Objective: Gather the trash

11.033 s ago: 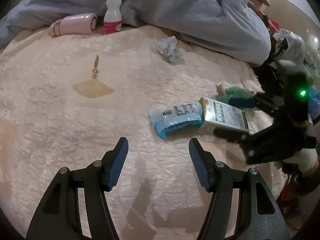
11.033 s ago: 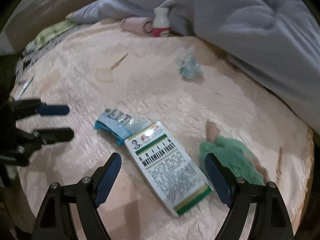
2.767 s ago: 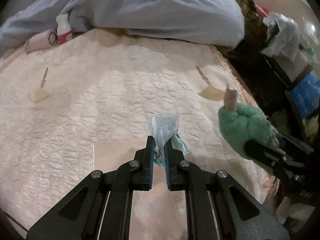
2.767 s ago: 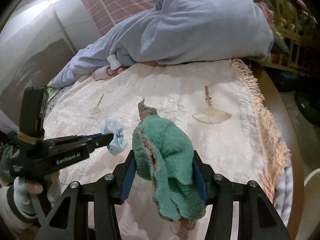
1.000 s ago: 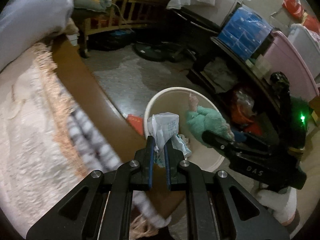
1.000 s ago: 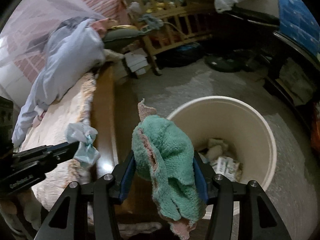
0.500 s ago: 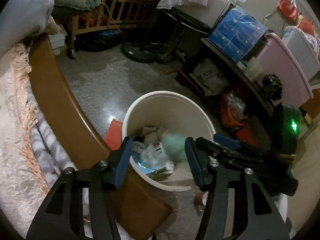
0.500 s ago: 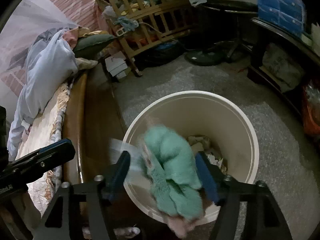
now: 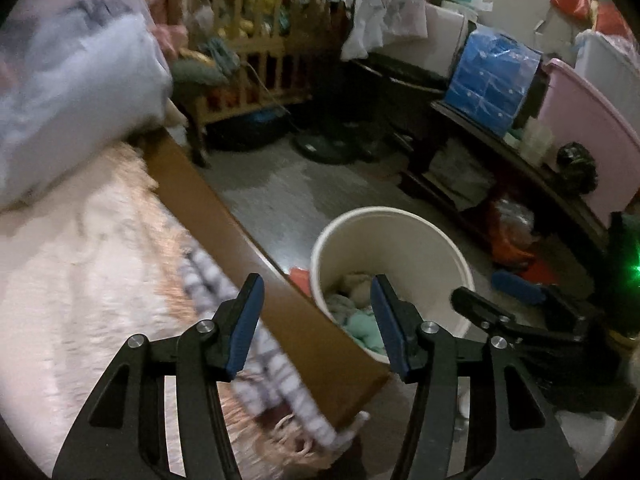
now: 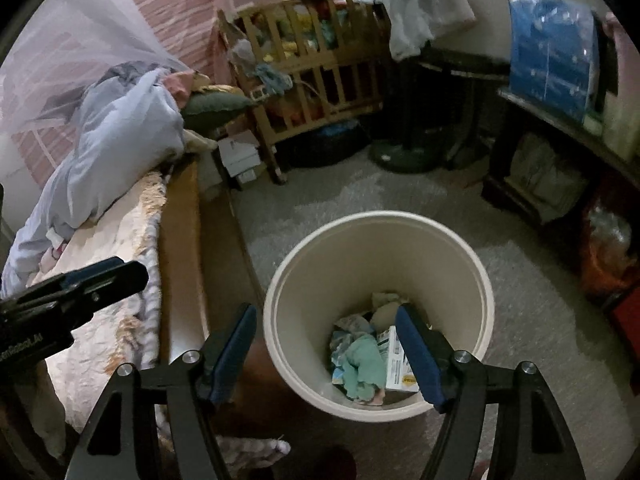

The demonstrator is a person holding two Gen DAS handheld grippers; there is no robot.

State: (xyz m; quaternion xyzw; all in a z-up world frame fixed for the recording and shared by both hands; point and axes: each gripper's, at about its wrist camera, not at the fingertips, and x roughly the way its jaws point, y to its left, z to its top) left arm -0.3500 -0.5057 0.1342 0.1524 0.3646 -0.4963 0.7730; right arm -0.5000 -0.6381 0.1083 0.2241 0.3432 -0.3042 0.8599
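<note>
bin [image 10: 476, 280] on floor below right tool [image 10: 326, 350], bed [image 9: 80, 260] edge to its left | both tools' jaws apart, nothing between; left tool [image 9: 316, 324] over bed rail [image 9: 224, 232] | green cloth [image 10: 362, 366], box [image 10: 396, 360], wrappers lie in cream round bin | crib [image 10: 316, 44], shelf [image 9: 500, 152] beyond

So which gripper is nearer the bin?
Right. The right gripper hangs open over the bin, above its near rim. The left gripper, also open, hangs over the bed edge beside it.
</note>
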